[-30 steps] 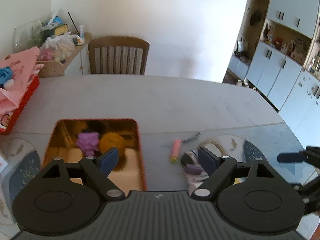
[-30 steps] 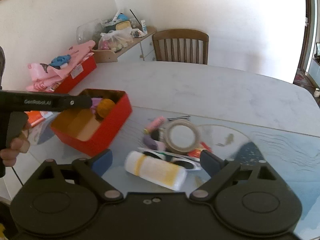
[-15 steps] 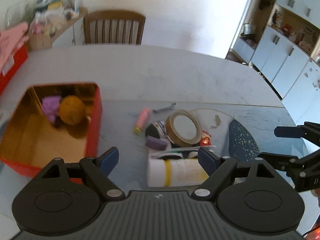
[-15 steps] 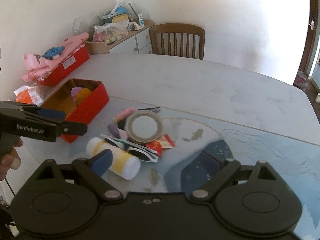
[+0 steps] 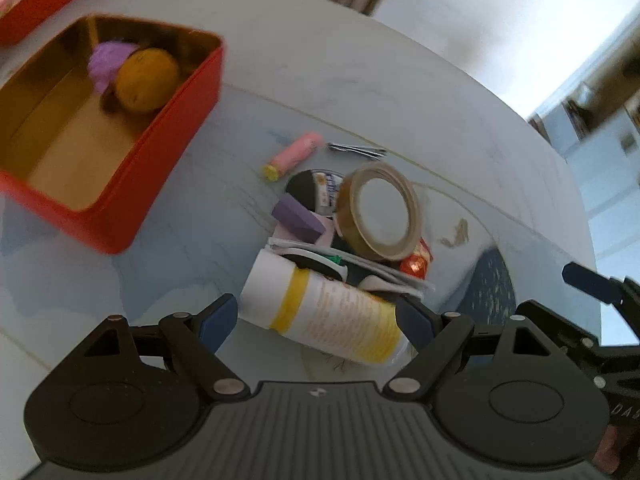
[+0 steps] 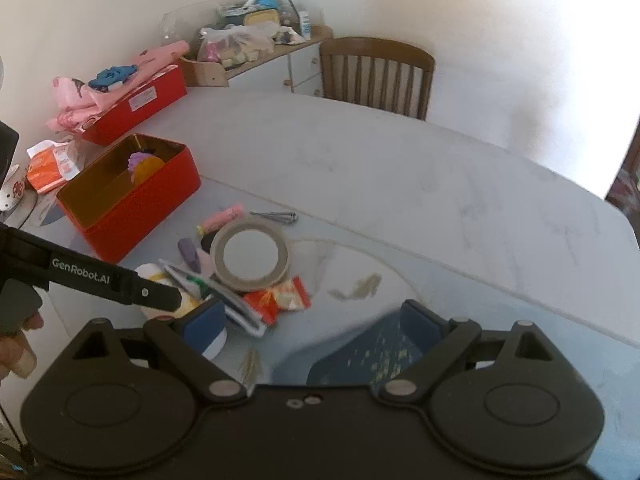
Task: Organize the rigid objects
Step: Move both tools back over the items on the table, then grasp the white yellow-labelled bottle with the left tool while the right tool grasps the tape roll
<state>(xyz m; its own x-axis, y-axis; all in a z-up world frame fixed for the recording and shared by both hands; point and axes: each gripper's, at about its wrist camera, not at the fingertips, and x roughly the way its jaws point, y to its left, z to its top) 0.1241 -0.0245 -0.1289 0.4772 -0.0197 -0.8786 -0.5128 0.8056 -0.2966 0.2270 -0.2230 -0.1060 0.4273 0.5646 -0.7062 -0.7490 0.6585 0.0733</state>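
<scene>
Right between the left gripper [image 5: 316, 322] jaws sits the white bottle [image 5: 324, 312], lying on its side with a yellow band round it. The jaws are wide and the pads aren't pressing on it. The bottle is at the near edge of the pile, with the red tin [image 5: 120, 128] off to the left, open and mostly bare apart from an orange ball and something purple in the far corner.

If it were me, I'd square the pads across the bottle's round body, not its ends, come down until they straddle it, and close slowly. It's a smooth cylinder, so it'll probably roll or squirt out if pinched off-centre. The sunglasses [image 5: 320, 260] lean on its top edge, so lift gently or they may get dragged along. The tape roll [image 5: 380, 212] is propped just behind them and looks ready to tip.

The right gripper [image 6: 312, 322] is also wide and holds nothing, hovering near the pile's right side.

Hard to see: the left view is motion-blurred, so the bottle label is unreadable. The stuff under the tape is half buried: a purple block, a red wrapper, a dark round thing. I can't tell whether the bottle's far end touches the table.
</scene>
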